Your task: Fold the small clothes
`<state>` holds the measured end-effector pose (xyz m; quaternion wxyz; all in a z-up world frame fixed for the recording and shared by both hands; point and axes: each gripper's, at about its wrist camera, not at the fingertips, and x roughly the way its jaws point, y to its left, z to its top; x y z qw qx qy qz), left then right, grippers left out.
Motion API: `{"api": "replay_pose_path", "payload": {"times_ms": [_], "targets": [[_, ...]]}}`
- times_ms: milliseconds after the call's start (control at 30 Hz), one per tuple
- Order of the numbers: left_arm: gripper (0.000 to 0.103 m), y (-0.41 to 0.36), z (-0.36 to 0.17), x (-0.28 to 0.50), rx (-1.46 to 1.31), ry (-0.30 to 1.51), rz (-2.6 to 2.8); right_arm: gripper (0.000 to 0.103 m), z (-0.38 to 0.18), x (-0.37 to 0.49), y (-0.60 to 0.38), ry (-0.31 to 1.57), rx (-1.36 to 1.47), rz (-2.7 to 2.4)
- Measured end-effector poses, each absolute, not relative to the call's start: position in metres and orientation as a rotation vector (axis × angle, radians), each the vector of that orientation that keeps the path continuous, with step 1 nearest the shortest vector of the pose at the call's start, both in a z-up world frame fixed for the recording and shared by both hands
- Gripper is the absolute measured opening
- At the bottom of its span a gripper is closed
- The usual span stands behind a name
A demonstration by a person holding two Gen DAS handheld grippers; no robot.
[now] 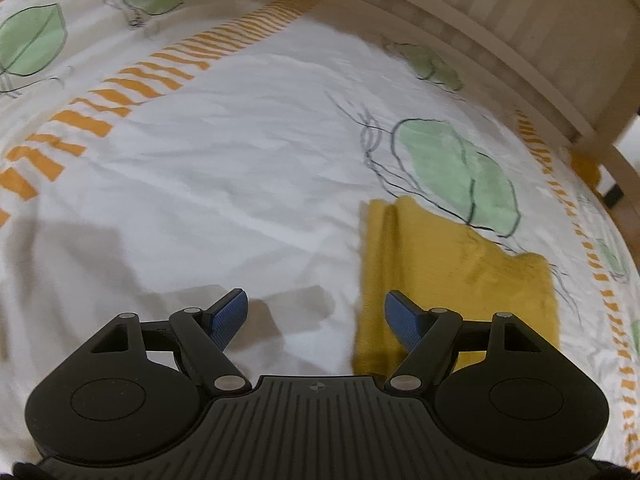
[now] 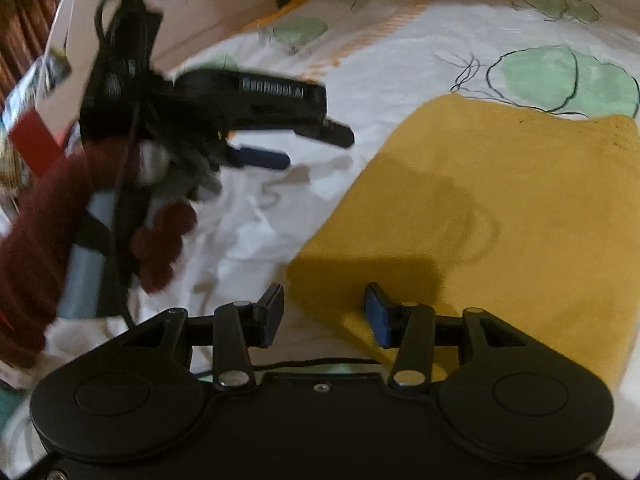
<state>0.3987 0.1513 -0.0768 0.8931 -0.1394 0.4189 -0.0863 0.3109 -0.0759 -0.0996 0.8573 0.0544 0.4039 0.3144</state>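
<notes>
A mustard-yellow knit garment [image 1: 460, 276] lies flat and folded on the white bedsheet [image 1: 224, 184]. In the right wrist view the garment [image 2: 500, 216] fills the right half. My left gripper [image 1: 316, 316] is open and empty, above the sheet just left of the garment's left edge. It also shows in the right wrist view [image 2: 316, 146], held by a hand in a dark red sleeve. My right gripper [image 2: 324, 316] is open and empty, low over the garment's near left corner.
The sheet has green leaf prints [image 1: 456, 172] and an orange striped band [image 1: 132, 88]. A pale wooden bed frame [image 1: 520, 40] runs along the far right edge. Clutter and a red item [image 2: 36, 140] stand at the far left in the right wrist view.
</notes>
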Motion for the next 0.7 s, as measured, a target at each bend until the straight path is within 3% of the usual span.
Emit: {"api": "replay_pose_path", "payload": {"times_ms": [467, 667, 700], "targets": [[0.074, 0.110, -0.075, 0.392, -0.265, 0.833, -0.394, 0.055, -0.067, 0.342, -0.153, 0.604, 0.106, 0.307], [0.058, 0.104, -0.084, 0.391, -0.309, 0.871, -0.471, 0.055, -0.073, 0.357, -0.163, 0.602, 0.113, 0.278], [0.050, 0.102, -0.086, 0.391, -0.300, 0.875, -0.468, 0.055, -0.075, 0.358, -0.164, 0.604, 0.117, 0.278]]}}
